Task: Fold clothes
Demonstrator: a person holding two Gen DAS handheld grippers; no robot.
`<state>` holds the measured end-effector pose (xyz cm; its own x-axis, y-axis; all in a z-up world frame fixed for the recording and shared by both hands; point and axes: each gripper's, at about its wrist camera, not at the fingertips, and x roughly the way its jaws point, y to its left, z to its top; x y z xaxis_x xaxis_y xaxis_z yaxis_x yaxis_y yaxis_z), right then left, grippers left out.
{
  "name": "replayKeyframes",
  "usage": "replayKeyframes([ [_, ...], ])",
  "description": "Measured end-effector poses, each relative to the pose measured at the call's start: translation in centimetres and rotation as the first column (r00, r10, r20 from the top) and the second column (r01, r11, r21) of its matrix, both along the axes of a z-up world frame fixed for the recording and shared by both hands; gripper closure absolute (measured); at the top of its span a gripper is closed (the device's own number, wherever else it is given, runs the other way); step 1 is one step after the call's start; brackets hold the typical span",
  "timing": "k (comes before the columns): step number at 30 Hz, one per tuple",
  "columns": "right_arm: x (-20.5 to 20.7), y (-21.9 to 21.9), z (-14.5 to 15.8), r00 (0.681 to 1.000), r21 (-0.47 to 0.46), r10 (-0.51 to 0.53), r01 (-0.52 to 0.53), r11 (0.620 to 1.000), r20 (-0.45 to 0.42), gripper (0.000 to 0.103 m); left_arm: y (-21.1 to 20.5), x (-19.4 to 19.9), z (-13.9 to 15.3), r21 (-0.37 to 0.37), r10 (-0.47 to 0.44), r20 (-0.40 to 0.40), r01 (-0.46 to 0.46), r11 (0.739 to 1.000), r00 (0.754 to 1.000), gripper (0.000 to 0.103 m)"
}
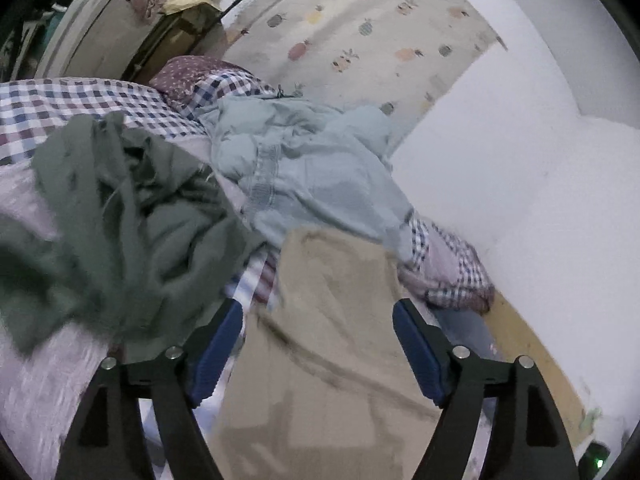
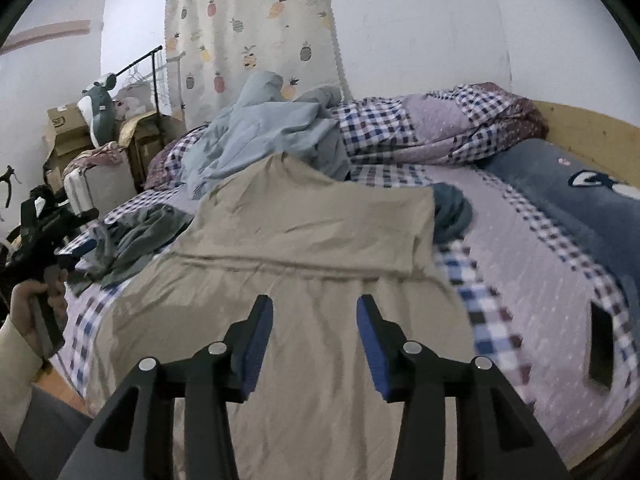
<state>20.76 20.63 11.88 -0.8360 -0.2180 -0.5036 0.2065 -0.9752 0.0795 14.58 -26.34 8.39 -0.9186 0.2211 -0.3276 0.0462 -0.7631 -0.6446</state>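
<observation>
- Lying across the bed at centre: beige garment, far part already doubled over, so folding midway by the look of it.
- Heaped at 10 o'clock: green clothes, blue ones, unfolded.
- Hovering spread, gripping nothing: right tongs, left tongs.
- Needed next, probably: pinching a near edge.

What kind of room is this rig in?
Most likely a bedroom: a bed with a wooden frame and checked bedding, loose clothes such as a beige garment, and a pineapple-print curtain.
</observation>
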Motion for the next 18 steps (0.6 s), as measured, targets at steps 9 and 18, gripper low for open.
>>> replayKeyframes([
  [9,1.0,-0.6,-2.7,1.0,-0.108,0.023,-0.021,0.994,0.015,0.053,0.9,7.0,-2.2,-0.085,0.07,0.112,-0.06,0.995,0.991,0.022],
  [18,1.7,-2.9,-2.9,0.994,-0.142,0.111,-0.108,0.984,0.018,0.052,-1.1,12.9,-6.5,-0.012,0.158,0.258,-0.161,0.987,0.953,0.022],
])
